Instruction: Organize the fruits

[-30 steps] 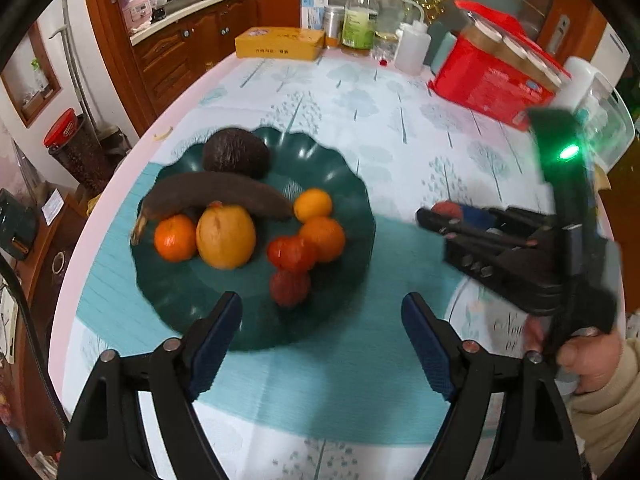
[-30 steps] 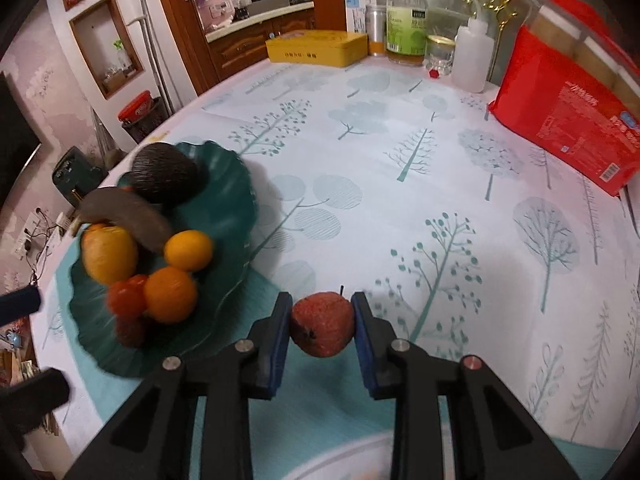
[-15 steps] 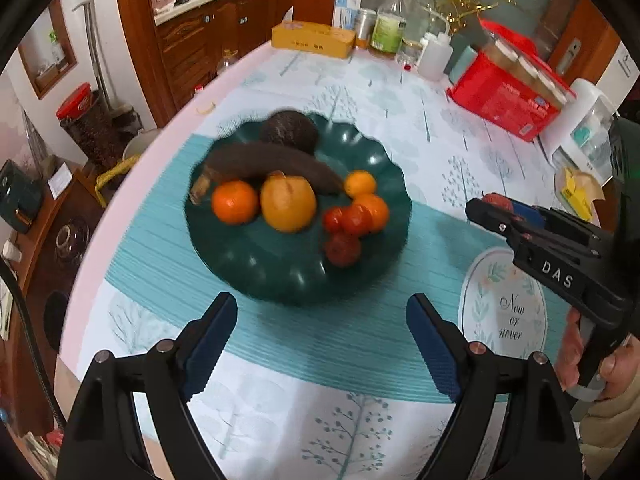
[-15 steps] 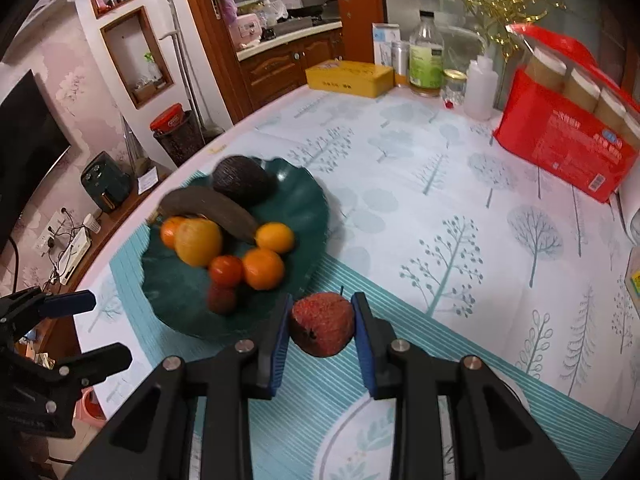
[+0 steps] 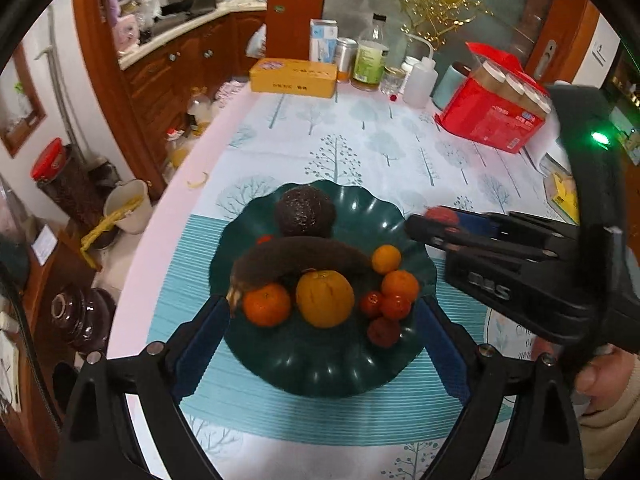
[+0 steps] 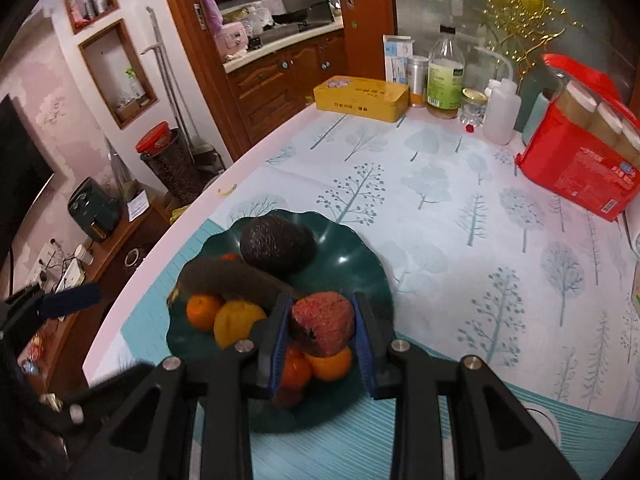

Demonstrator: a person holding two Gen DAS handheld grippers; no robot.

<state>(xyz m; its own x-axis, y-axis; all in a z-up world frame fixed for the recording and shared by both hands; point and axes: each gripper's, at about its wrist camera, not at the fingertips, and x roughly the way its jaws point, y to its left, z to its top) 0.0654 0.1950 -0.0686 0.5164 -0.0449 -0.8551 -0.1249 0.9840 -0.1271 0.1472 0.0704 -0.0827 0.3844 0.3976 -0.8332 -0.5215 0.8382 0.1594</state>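
Note:
A dark green scalloped plate (image 5: 328, 364) (image 6: 356, 256) holds an avocado (image 5: 305, 211) (image 6: 276, 243), a blackened banana (image 5: 298, 258) (image 6: 232, 278), an orange (image 5: 325, 299), tangerines (image 5: 267, 305) and small red fruits (image 5: 383, 332). My right gripper (image 6: 322, 324) is shut on a red lychee (image 6: 323, 323) and hangs over the plate's right part. The same lychee (image 5: 441, 215) shows in the left wrist view at the right gripper's tip. My left gripper (image 5: 322, 338) stands wide above the plate's near half, its jaws still opening, nothing between them.
At the table's far end stand a yellow box (image 5: 294, 77), a bottle (image 5: 369, 60), a white squeeze bottle (image 5: 420, 80) and a red package (image 5: 494, 118). A teal placemat (image 5: 172, 292) lies under the plate. A person's hand (image 5: 600, 376) holds the right gripper.
Both grippers have pulled back and risen, so more of the table shows. The right gripper has carried the lychee from beside the plate to over it. The left jaws have spread wider.

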